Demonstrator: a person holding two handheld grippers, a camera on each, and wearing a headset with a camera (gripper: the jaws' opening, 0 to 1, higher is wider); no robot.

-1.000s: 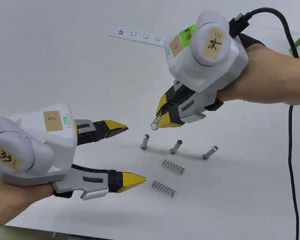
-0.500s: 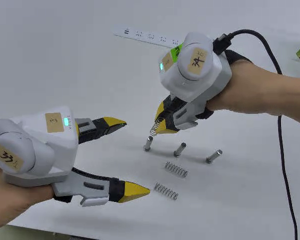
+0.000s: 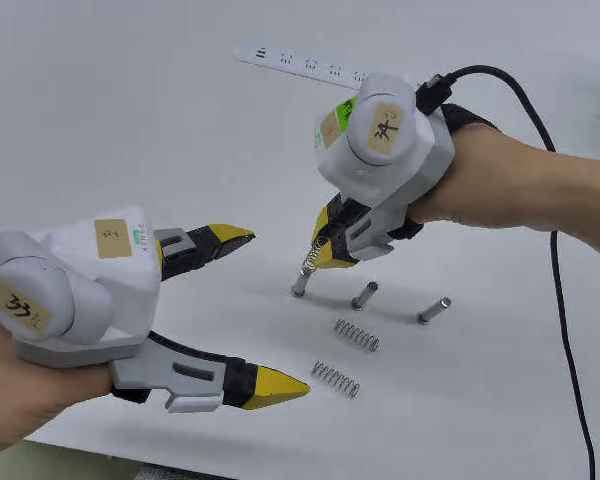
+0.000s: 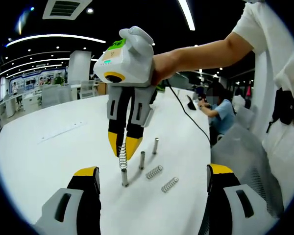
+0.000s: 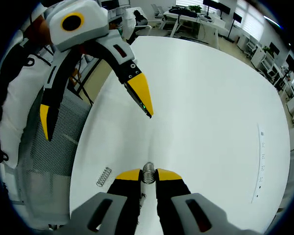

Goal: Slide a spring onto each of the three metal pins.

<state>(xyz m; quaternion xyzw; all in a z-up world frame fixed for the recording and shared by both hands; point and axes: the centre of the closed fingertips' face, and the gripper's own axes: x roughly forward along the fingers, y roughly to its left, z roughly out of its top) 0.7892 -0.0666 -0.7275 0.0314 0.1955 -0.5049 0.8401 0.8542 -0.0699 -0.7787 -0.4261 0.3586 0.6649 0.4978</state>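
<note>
1. My right claw (image 3: 320,262): jaws nearly closed, the yellow tips pinching the upper coils of one spring (image 3: 310,262), which hangs from them. My own view along the jaws shows the coil end (image 5: 148,172) squeezed between the two tips.
2. First pin (image 3: 300,284), the landmark: it stands upright on the white worktop (image 3: 130,130), directly under the held spring. The left gripper view shows the spring's lower end (image 4: 122,152) at the pin's top (image 4: 124,177); I cannot tell whether it has passed over it.
3. Second pin (image 3: 363,295) and third pin (image 3: 433,310): in a row with the first pin, on its right in the head view, both bare.
4. Two loose springs (image 3: 356,334) (image 3: 335,379): lying flat on the worktop, nearer me than the first pin and a little to its right.
5. My left claw (image 3: 277,310): jaws spread wide and holding nothing, poised above the worktop to the left of the first pin, tips pointing towards it.
</note>
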